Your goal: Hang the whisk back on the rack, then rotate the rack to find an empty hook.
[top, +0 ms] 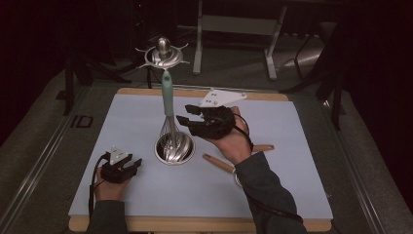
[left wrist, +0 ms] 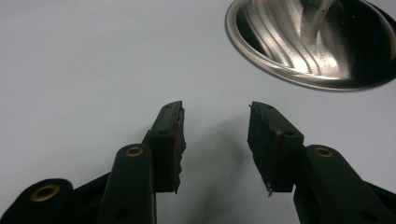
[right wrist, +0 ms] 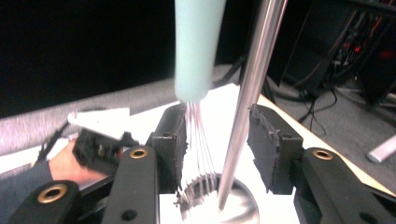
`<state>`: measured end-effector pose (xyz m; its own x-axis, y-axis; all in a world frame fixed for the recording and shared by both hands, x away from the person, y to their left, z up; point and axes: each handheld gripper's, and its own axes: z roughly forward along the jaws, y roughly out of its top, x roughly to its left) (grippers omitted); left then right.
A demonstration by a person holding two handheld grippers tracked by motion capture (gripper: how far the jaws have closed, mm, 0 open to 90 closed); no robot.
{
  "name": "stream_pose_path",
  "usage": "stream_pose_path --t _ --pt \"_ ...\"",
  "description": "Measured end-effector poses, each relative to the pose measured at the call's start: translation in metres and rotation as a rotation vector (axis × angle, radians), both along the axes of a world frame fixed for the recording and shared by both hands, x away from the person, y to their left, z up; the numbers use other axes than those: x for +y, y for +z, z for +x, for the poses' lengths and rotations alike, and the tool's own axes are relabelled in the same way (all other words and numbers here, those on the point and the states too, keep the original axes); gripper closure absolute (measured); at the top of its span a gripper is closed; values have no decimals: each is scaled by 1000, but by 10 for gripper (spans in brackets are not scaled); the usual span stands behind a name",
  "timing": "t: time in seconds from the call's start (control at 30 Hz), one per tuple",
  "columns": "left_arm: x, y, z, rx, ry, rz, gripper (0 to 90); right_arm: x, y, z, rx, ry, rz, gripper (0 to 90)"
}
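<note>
A metal utensil stand rises from a round dished base to a hooked crown. A whisk with a mint-green handle stands upright along the pole, its wires down at the base. My right gripper is at the whisk's right side. In the right gripper view its jaws stand open around the whisk handle and the pole, and the wires run close by one pad without being pressed. My left gripper rests open on the mat, left of the base, with nothing between its fingers.
A pale blue mat covers a wooden board on the table. Two wooden-handled utensils lie partly under the right forearm. The left hand and its gripper show beyond the right gripper's jaws. Dark furniture legs stand behind the table.
</note>
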<state>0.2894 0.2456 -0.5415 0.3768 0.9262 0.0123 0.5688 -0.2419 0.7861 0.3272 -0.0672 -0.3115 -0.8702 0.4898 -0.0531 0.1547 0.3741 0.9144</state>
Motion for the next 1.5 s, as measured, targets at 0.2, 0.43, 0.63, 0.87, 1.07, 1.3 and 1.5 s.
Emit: stream_pose_path --t 0.2,0.43,0.63,0.87,1.07,1.3,1.5 --pt "2 0 1 8 -1 -18 568 -8 -8 4 32 10 -79 559" --pt "4 0 2 17 -9 -36 581 -15 -16 9 64 12 -144 556" --pt "4 1 -1 -9 -19 -39 661 -18 -25 7 60 4 -212 552" --pt "4 1 -3 -27 -16 -45 745 -28 -34 7 89 -7 -218 547" --pt "7 4 -4 -50 -36 -70 899 -40 -42 9 118 -29 -225 547" --pt "10 19 -9 -114 -16 -133 900 -49 -52 12 148 -51 -230 535" --pt "11 32 -13 -154 8 -183 839 -57 -59 14 180 -78 -210 526"
